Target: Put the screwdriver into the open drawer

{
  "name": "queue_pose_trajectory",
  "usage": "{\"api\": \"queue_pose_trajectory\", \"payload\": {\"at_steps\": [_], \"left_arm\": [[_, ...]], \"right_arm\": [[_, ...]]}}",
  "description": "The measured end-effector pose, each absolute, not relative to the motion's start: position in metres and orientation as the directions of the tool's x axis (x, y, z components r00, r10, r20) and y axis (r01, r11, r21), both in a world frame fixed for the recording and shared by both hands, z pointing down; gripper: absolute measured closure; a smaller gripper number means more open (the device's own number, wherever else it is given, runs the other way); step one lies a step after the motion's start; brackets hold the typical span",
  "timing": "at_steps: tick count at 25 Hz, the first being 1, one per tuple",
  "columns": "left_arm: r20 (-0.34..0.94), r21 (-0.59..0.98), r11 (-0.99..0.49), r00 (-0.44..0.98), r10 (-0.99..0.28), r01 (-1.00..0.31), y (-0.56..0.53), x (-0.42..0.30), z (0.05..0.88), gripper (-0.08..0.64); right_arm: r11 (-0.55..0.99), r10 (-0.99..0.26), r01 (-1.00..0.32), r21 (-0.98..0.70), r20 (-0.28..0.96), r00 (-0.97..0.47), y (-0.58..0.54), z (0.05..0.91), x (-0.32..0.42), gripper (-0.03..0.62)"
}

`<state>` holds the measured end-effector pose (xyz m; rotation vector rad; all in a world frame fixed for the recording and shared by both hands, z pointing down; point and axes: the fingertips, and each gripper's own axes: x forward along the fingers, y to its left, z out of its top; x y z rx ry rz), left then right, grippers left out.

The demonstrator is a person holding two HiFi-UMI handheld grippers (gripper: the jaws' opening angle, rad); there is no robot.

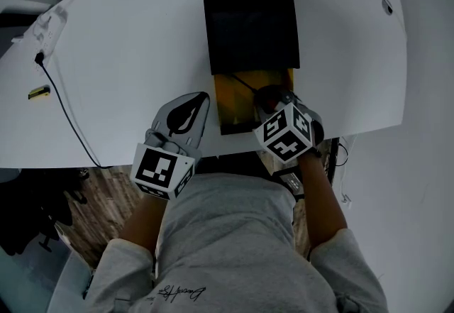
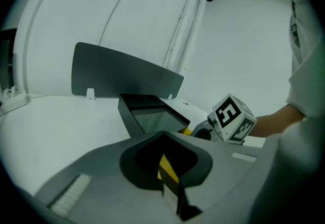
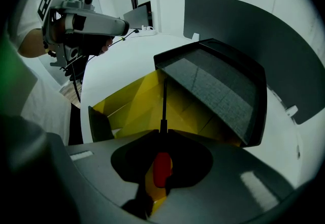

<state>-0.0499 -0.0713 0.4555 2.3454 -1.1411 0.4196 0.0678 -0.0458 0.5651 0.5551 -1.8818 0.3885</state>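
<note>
The black cabinet (image 1: 250, 17) stands mid-table with its yellow drawer (image 1: 234, 102) pulled out toward me. My right gripper (image 1: 273, 100) hangs over the drawer's right side, pointing steeply down. It is shut on the red handle of the screwdriver (image 3: 161, 167). The black shaft (image 3: 164, 101) reaches forward over the yellow drawer floor (image 3: 137, 101). My left gripper (image 1: 201, 100) rests just left of the drawer. Its jaws look shut with nothing held; a strip of the yellow drawer (image 2: 167, 169) shows past them.
A black cable (image 1: 64, 109) runs down the white table (image 1: 128, 56) at the left, near a small yellow item (image 1: 39, 93) and a power strip (image 1: 46, 24). A grey partition panel (image 2: 122, 75) stands behind the cabinet. Wood floor (image 1: 106, 191) lies below the table edge.
</note>
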Motion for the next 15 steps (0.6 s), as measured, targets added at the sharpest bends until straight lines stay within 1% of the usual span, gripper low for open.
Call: {"api": "queue_pose_trajectory", "payload": {"at_steps": [15], "left_arm": [[0.477,0.311,-0.517,0.601,-0.641,-0.798,-0.075,-0.054,0.462,0.56]], "right_arm": [[0.852,-0.138,-0.522,-0.027,0.952,-0.273,-0.044,0.577,0.063,0.518]]}}
